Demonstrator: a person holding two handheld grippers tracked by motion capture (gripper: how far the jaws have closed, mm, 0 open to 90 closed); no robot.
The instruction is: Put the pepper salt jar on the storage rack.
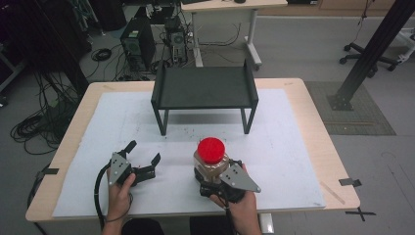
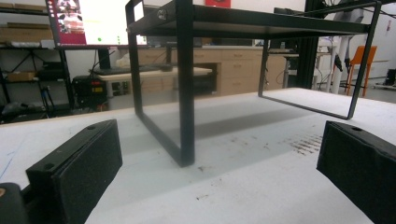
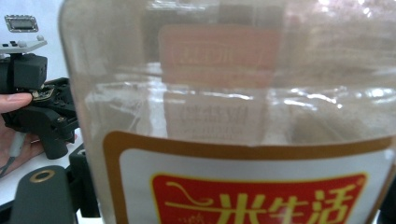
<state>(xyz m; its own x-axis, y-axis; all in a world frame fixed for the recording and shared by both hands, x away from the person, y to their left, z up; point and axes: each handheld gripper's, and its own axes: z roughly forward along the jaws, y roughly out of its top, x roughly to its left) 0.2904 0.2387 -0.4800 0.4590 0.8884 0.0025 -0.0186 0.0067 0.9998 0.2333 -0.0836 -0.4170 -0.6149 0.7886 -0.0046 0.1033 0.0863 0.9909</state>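
The right claw [image 1: 209, 172] is closed around the jar [image 1: 211, 161], which stands upright on the tabletop [image 1: 293, 147] in front of the black rack [image 1: 204, 88]. The jar has a red lid [image 1: 211, 150]. The left claw [image 1: 143, 152] is wide open and holds nothing, beside the jar.

The high view looks forward and down from above the person's side, taking in the whole table [image 1: 313, 142] and floor beyond. The left gripper view sits low, just above the tabletop, looking between its wide-apart jaws at the rack [image 2: 187, 84] ahead; the high view shares this rack [image 1: 204, 88]. The right gripper view presses close against the jar [image 3: 233, 116] between its jaws, with the left gripper [image 3: 35, 107] off to its left side.
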